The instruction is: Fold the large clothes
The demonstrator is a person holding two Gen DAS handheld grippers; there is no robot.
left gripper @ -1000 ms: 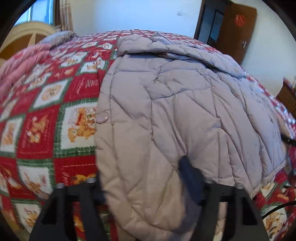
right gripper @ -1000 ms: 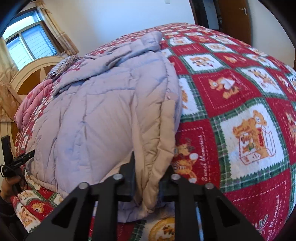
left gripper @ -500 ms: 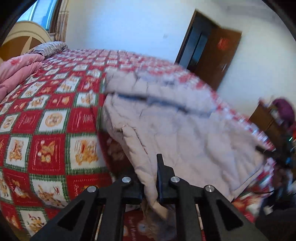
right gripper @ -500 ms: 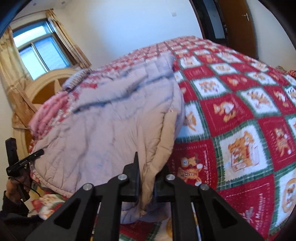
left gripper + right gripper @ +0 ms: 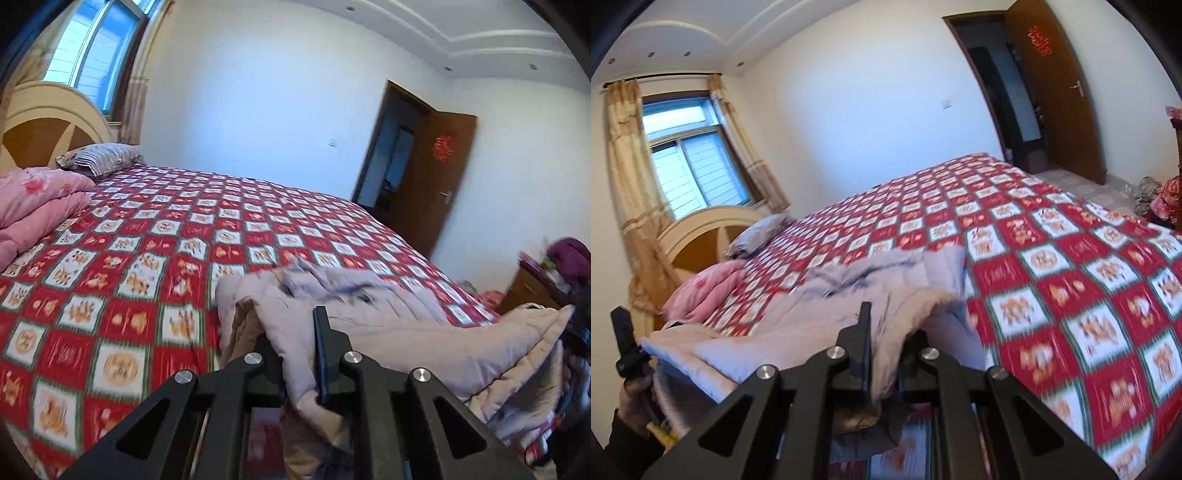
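The quilted lilac coat [image 5: 388, 332] is held lifted above the near edge of the bed [image 5: 147, 236], its hem stretched between the two grippers. The jaws of the left gripper [image 5: 299, 354] are closed on one corner of the hem, with fabric bunched between them and hanging below. The jaws of the right gripper [image 5: 886, 350] are clamped on the opposite corner. The far part of the coat [image 5: 886, 269] is seen resting crumpled on the red checked bedspread [image 5: 1071, 280].

quilted grey coat [image 5: 388, 325] | bunched, lifted at near edge | on bed
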